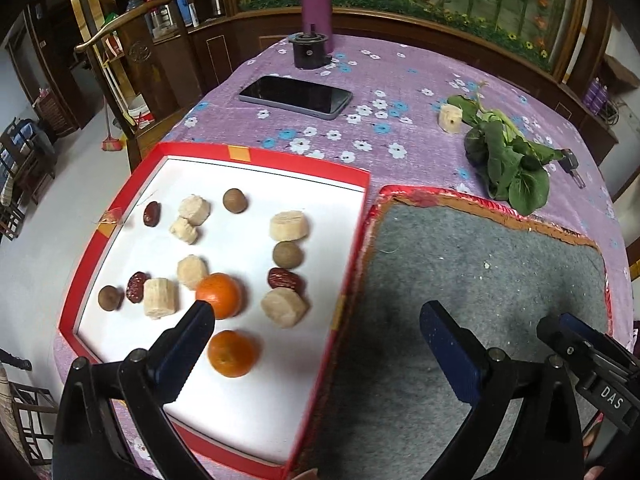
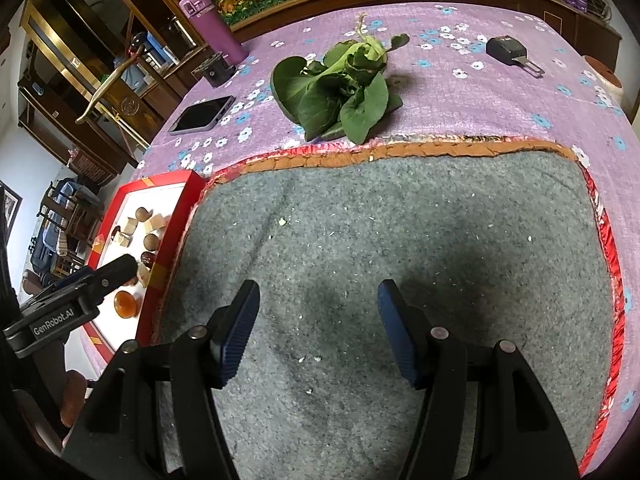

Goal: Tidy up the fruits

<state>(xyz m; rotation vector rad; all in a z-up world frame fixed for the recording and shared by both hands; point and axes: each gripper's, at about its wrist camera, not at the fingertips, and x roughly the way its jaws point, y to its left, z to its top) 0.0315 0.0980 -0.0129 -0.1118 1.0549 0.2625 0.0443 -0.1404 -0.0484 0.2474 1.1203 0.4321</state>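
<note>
Red box point(image 1: 352, 170): 2 oranges point(image 1: 219, 295), brown balls, dark red dates, pale chunks.
Left tool point(image 1: 316, 330): spread wide, pinching nothing.
Right tool point(image 2: 318, 330): spread, empty, above gray mat point(image 2: 400, 216).

White lettering reading "GenRobot.AI" runs along the black body of the left gripper point(image 2: 120, 268), seen from the right wrist camera. In the left wrist view, the letters "DAS" show on the right gripper point(image 1: 560, 326) at the frame's edge.
</note>
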